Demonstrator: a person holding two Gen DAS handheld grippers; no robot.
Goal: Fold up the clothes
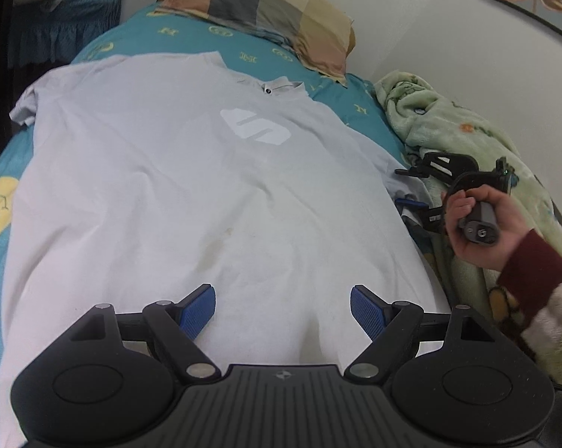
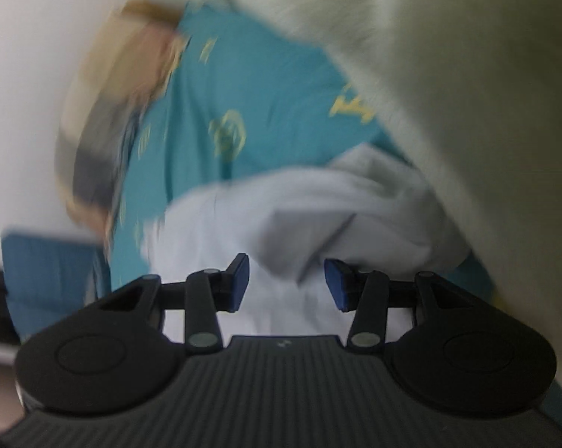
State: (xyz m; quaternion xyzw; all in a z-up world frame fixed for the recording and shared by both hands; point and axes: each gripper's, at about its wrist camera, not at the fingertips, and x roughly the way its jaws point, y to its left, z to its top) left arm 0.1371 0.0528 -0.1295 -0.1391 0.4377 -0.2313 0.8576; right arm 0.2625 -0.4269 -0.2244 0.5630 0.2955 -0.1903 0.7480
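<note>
Left wrist view: white T-shirt (image 1: 191, 186) spread flat on teal bed (image 1: 139, 37); left gripper (image 1: 282, 308) released over hem.
Right wrist view: blurred; right gripper (image 2: 286, 283) released at crumpled sleeve (image 2: 340, 201).
Edges: green blanket (image 1: 441, 127) just beside shirt's right edge.

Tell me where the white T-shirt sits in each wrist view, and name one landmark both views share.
Left wrist view: the white T-shirt lies spread flat across the middle, collar at the far end.
Right wrist view: its bunched sleeve fills the lower centre, blurred.
Shared landmark: the teal bedsheet with yellow prints.
</note>
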